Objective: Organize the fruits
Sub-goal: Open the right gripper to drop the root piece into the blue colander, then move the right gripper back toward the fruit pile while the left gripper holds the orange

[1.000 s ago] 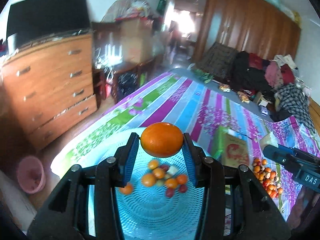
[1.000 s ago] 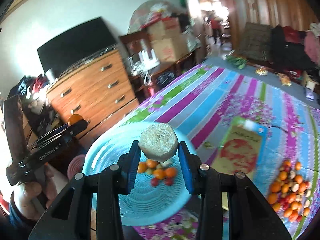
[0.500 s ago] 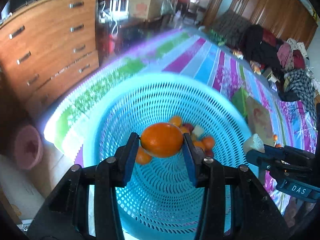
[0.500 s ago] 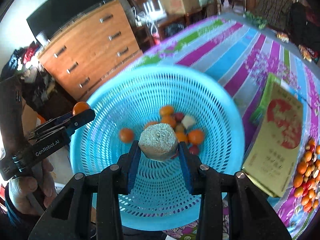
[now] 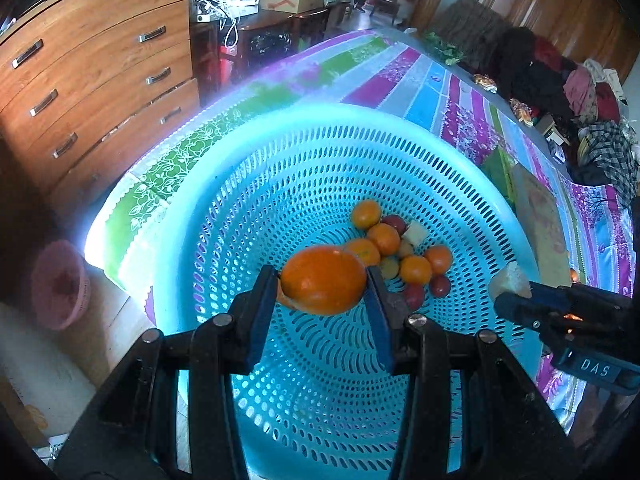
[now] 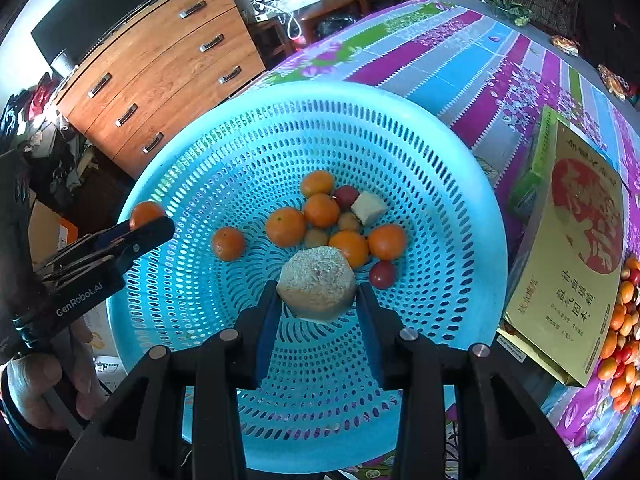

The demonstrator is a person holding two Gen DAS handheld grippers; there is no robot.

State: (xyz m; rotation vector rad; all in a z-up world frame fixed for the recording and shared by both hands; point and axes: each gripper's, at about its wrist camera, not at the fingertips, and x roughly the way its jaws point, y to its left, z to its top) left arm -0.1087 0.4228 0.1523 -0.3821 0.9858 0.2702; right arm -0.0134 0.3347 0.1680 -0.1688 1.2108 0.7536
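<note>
My left gripper is shut on an orange and holds it over the blue perforated basket. My right gripper is shut on a pale rough fruit chunk over the same basket. Several small oranges, red fruits and a pale chunk lie at the basket's bottom. The left gripper shows at the basket's left rim in the right wrist view; the right gripper shows at the right rim in the left wrist view.
The basket stands on a striped floral tablecloth. A gold and red box lies right of the basket, with a pile of small fruits beyond it. A wooden dresser stands at the left and a pink bowl on the floor.
Both grippers have come down and forward over the basket with their fruit still held. The basket now fills both views.
</note>
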